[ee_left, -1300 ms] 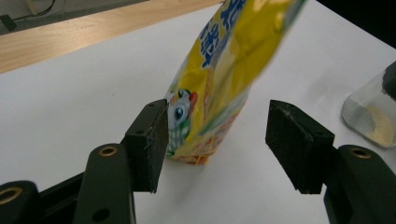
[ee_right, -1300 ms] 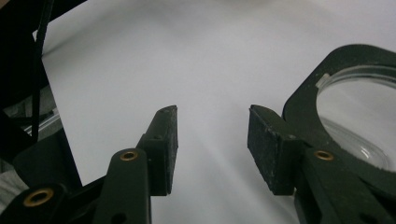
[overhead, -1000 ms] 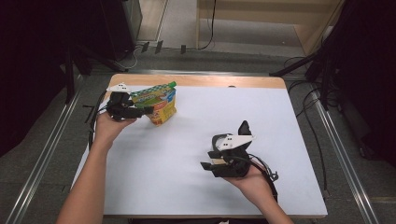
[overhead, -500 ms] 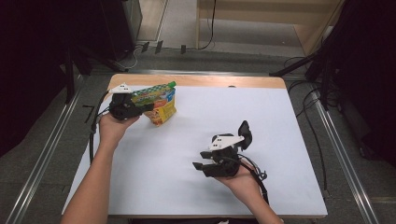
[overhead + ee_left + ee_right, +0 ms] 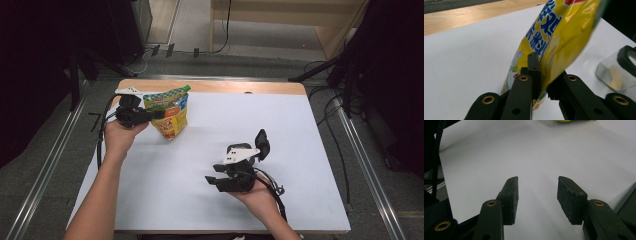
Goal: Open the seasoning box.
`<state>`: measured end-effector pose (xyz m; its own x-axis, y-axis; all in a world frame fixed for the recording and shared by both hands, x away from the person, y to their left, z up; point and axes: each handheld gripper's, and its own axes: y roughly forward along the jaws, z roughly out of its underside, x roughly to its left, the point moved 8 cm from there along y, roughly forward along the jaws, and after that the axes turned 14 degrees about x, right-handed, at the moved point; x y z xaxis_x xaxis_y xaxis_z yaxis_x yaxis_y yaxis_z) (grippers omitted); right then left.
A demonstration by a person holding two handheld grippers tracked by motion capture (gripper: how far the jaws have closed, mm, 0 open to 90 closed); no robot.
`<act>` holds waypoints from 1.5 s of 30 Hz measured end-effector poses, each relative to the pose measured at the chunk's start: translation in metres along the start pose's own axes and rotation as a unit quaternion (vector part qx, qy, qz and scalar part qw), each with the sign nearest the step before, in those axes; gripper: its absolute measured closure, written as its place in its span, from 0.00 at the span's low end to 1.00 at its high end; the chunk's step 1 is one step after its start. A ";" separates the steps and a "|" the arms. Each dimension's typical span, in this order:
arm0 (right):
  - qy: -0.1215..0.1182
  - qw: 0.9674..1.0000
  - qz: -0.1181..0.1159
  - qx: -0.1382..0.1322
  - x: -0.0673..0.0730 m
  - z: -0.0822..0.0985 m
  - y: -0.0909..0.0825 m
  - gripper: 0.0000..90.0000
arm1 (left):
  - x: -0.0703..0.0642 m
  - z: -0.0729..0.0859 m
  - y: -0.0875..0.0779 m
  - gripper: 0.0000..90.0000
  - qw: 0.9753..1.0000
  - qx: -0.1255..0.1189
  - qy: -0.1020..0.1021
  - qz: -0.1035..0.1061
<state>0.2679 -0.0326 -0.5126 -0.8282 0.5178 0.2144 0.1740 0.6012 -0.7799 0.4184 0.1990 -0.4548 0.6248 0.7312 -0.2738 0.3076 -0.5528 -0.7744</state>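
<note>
Yellow snack bag (image 5: 171, 114) is clenched at its edge by your left gripper (image 5: 150, 115), whose fingers have just been closing for a lift, while your right gripper (image 5: 537, 192) waits released.

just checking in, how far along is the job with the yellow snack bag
Done: the left gripper has just closed its fingers on the yellow snack bag, which stands near the table's far left corner. In hand: that grip. Left: moving the bag. The right gripper waits open over bare table.
</note>
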 end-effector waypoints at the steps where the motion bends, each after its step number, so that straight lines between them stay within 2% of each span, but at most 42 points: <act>1: 0.000 1.000 0.000 0.000 0.000 0.000 0.000 0.58 | -0.003 -0.001 -0.001 0.94 1.000 0.002 -0.002 0.005; 2: 0.000 1.000 0.000 0.000 0.000 0.000 0.000 0.58 | -0.003 -0.001 -0.001 0.94 1.000 0.002 -0.002 0.005; 6: -0.006 1.000 0.000 -0.004 0.002 -0.001 0.000 0.58 | -0.017 -0.005 -0.010 0.94 1.000 -0.002 0.006 0.022; 12: -0.010 1.000 -0.002 -0.007 0.003 -0.001 0.001 0.57 | -0.032 -0.008 -0.020 0.94 0.999 -0.001 0.017 0.028; 15: -0.011 1.000 -0.003 -0.008 0.005 -0.002 0.002 0.56 | -0.038 -0.007 -0.024 0.94 0.999 0.004 0.014 0.034; 20: -0.016 1.000 -0.005 -0.008 0.008 -0.002 0.007 0.56 | -0.049 -0.002 -0.028 0.94 0.999 0.021 0.023 0.038; 25: -0.015 1.000 -0.007 -0.009 0.011 -0.002 0.011 0.56 | -0.057 0.003 -0.030 0.95 0.998 0.028 0.027 0.058; 30: -0.020 1.000 -0.007 -0.011 0.012 -0.003 0.016 0.56 | -0.064 0.004 -0.034 0.95 0.997 0.030 0.027 0.064; 34: -0.013 1.000 -0.007 -0.004 0.014 -0.002 0.022 0.55 | -0.075 0.005 -0.038 0.95 0.996 0.035 0.031 0.072; 45: -0.019 1.000 0.004 0.002 0.018 -0.007 0.038 0.56 | -0.103 0.016 -0.044 0.95 0.995 0.054 0.044 0.076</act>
<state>0.2630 0.0038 -0.5348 -0.8463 0.4993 0.1858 0.1789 0.5948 -0.7837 0.3297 0.1544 -0.4017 0.7195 0.6021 -0.3461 0.1290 -0.6055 -0.7853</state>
